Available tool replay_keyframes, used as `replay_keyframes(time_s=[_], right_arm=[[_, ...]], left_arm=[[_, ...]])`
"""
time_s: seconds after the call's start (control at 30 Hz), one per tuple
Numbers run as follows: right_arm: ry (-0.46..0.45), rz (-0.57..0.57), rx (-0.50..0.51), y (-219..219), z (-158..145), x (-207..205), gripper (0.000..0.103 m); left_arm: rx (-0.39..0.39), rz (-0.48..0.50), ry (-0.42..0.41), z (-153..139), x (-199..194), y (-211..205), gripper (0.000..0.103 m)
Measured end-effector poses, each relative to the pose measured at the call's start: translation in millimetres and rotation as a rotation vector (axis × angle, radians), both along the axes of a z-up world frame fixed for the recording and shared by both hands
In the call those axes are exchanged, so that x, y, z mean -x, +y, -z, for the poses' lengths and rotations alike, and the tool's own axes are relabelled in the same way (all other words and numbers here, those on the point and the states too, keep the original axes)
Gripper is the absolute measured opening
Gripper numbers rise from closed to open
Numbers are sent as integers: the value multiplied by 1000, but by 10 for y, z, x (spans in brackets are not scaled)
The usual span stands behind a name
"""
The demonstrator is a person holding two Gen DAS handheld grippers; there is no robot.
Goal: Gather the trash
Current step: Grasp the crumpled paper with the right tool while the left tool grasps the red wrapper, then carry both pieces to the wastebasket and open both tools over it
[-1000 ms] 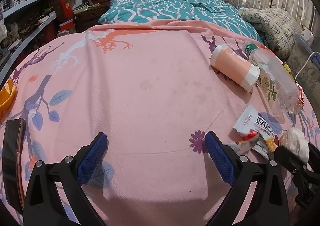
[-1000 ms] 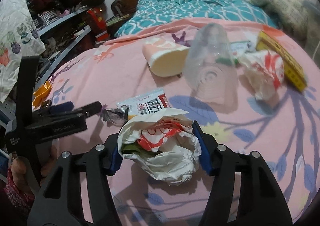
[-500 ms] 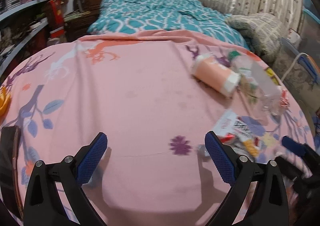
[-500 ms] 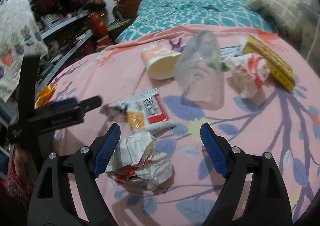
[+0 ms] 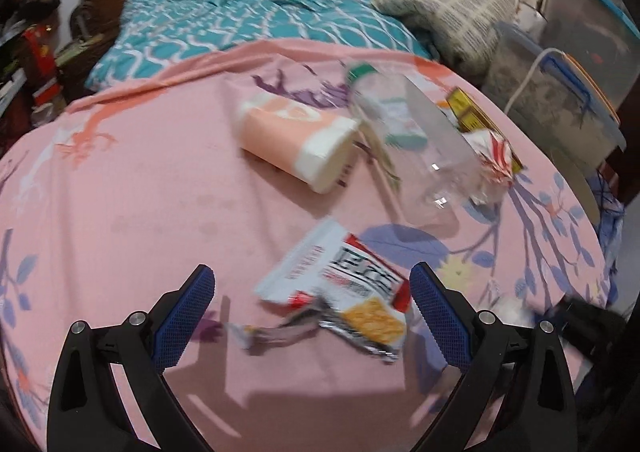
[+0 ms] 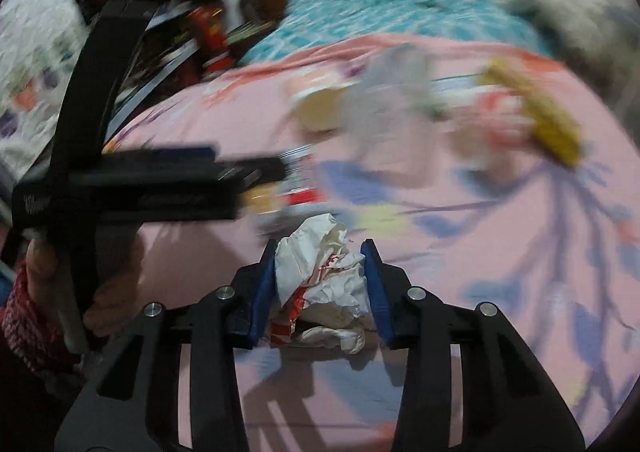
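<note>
A: Right gripper [image 6: 320, 284]?
B: Jaws just closed in, pads pinching the crumpled paper wad [image 6: 324, 284] over the pink bedsheet [image 6: 500, 252].
A: Left gripper [image 5: 312, 312]?
B: Fingers spread wide, nothing gripped. Snack wrapper [image 5: 344, 288] lies on the sheet btwn them. Paper cup [image 5: 296, 143] & clear plastic bottle [image 5: 416, 147] lie further back, side by side.
</note>
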State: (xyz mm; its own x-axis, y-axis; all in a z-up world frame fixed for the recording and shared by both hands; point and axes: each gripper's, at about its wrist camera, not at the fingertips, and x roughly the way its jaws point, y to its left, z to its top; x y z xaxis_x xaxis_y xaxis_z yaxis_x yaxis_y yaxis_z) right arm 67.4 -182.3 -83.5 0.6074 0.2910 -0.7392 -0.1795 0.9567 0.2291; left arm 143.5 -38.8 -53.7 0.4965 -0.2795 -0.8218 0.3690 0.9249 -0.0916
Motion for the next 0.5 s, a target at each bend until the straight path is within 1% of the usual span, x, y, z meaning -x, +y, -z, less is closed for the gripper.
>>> replay_keyframes(time_s=[0.03,0.07,0.1,0.13,0.17,0.2,0.23,0.27,0.33,0.4,0.5], right_arm=[[-11,49,1,-144,-24,29,44],[-15,87,-5,-271,-36,48,44],[-16,116,-13,-379,-40,61,44],[-14,149,-24,-495,-36,82,44],[-11,173,-37,-593,-27,85,44],[-6,190,-53,-656,-13,91,44],[0,206,-80,-723,6,98,44],[5,215,-105,-774,20,94,44],[4,219,-139,-830,29,93,44],[-6,213,-149,-846,20,87,44],[-23,202,-184,-869,6,97,44]], left_arm=[[-9,10,11,41,2,-54,92],[-20,16,19,84,21,-96,86],[-37,25,34,149,38,-143,76],[-65,23,6,159,66,-180,65],[-75,31,-12,161,107,-200,52],[-83,32,-25,157,130,-207,27],[-87,30,-28,145,146,-187,15],[-66,35,-3,144,135,-146,15],[3,24,45,119,118,10,14],[14,12,40,61,148,134,12],[93,27,42,-128,236,294,12]])
